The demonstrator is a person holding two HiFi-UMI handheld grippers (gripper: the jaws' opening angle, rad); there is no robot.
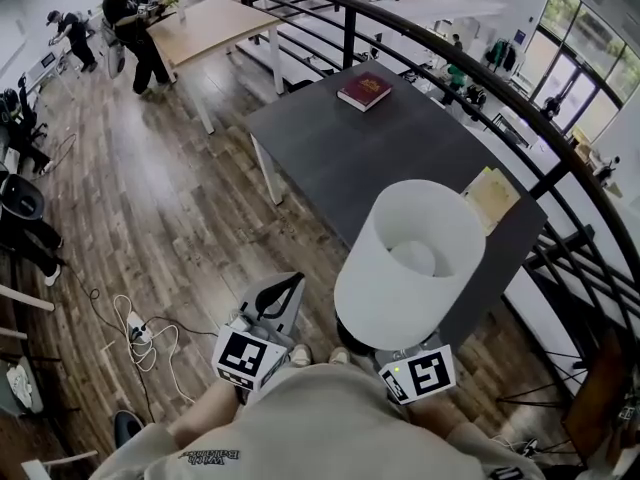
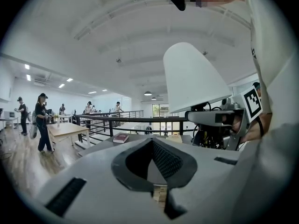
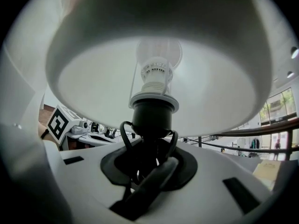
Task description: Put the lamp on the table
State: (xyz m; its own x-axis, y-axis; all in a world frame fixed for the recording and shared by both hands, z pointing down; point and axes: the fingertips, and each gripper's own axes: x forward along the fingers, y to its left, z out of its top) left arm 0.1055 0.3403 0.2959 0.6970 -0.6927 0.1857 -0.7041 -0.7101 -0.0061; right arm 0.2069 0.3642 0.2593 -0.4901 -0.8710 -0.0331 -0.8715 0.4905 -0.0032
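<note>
The lamp point(image 1: 410, 263) has a white drum shade, a bulb and a black stem. It hangs upright over the near edge of the dark grey table point(image 1: 400, 138). My right gripper point(image 3: 149, 148) is shut on the lamp's black stem point(image 3: 152, 120), below the shade point(image 3: 159, 55). In the head view the shade hides its jaws and only the marker cube point(image 1: 418, 373) shows. My left gripper point(image 1: 283, 286) is held low to the left of the lamp, over the wooden floor. Its jaws point(image 2: 152, 141) are shut with nothing between them. The shade point(image 2: 196, 78) rises to its right.
A dark red book point(image 1: 364, 90) lies at the table's far end and a yellow paper point(image 1: 490, 198) at its right edge. A black railing point(image 1: 450, 58) curves behind the table. Cables and a power strip point(image 1: 138, 330) lie on the floor at left. People point(image 1: 130, 28) stand by a wooden table point(image 1: 210, 23).
</note>
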